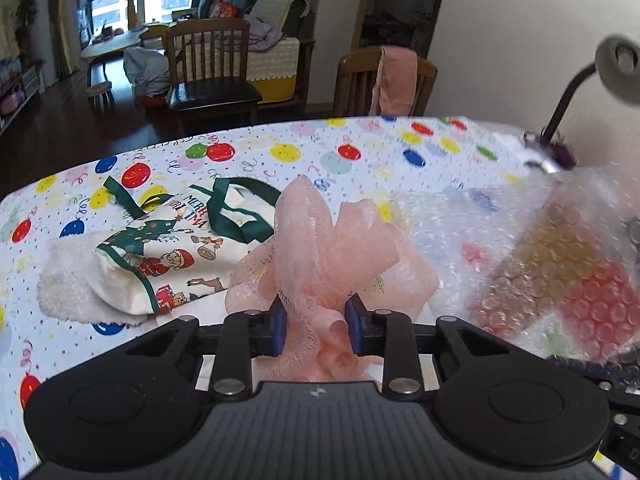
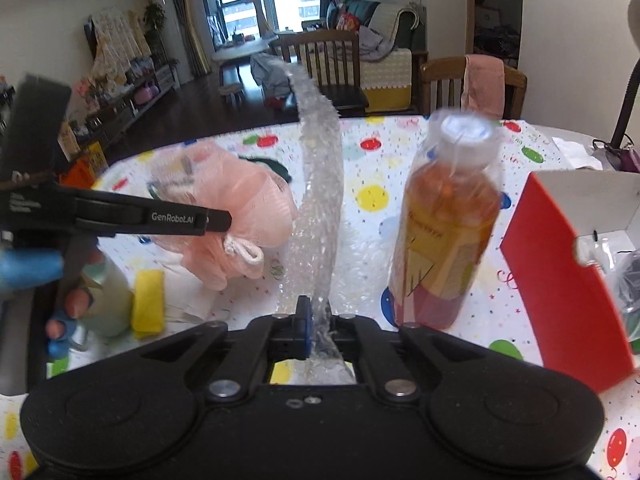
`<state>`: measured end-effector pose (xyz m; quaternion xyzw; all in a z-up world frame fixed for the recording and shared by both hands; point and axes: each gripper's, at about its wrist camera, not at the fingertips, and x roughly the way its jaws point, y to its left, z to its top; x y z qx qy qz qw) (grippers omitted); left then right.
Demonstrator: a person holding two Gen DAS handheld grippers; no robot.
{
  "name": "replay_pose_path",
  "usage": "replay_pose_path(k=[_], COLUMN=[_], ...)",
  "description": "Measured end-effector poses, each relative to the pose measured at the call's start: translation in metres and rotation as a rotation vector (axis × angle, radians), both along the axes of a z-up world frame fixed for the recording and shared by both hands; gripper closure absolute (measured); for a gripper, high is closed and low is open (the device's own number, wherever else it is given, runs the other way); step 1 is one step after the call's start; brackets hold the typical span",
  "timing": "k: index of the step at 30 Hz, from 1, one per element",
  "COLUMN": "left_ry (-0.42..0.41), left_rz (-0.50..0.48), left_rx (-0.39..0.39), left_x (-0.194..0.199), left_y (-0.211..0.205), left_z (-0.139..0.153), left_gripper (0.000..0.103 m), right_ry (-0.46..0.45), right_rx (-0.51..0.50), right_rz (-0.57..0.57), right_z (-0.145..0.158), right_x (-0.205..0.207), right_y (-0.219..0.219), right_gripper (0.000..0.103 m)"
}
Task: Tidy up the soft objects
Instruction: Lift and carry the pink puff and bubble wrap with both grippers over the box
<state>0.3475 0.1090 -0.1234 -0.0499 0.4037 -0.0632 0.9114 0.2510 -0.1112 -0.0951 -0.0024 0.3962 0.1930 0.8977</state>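
Left hand-held gripper (image 1: 316, 320) first: its blue pads are being pressed into the pink mesh bath puff (image 1: 320, 248), and the puff is being pinched by its gathered middle, its ruffles fanning out above the desk (image 1: 280, 140). Right hand-held gripper (image 2: 320, 320) now: the jaws are being squeezed together on a sheet of bubble wrap (image 2: 320, 184), which is being held up as a tall clear strip in front of the camera. Just right of that strip, an amber bottle (image 2: 448, 224) is being shown upright but blurred, with a red and white box (image 2: 560, 280) beside it. In the left wrist view, a Christmas tote bag (image 1: 172, 252) is being seen lying flat on the balloon-print cloth, left of the puff, with a white fluffy cloth (image 1: 68, 280) tucked against its near end. A yellow sponge (image 2: 148, 304) is being glimpsed at the desk's left edge.
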Motion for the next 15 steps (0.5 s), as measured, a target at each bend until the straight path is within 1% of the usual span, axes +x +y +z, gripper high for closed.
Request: replay_pose_path(k=[8, 15], left_ry=[-0.065, -0.123], left_rz=[-0.036, -0.093], left_rx=[-0.041, -0.07], left_x=[-0.028, -0.05], left_y=[-0.005, -0.019], left_z=[0.043, 0.084], left_gripper=[0.074, 0.074], right_ry=[-0.041, -0.059], right_rx=[0.084, 0.164], right_rz=[0.005, -0.072], right_z=[0.051, 0.083], right_x=[-0.022, -0.03], right_y=[-0.037, -0.088], right_gripper=[0.101, 0.101])
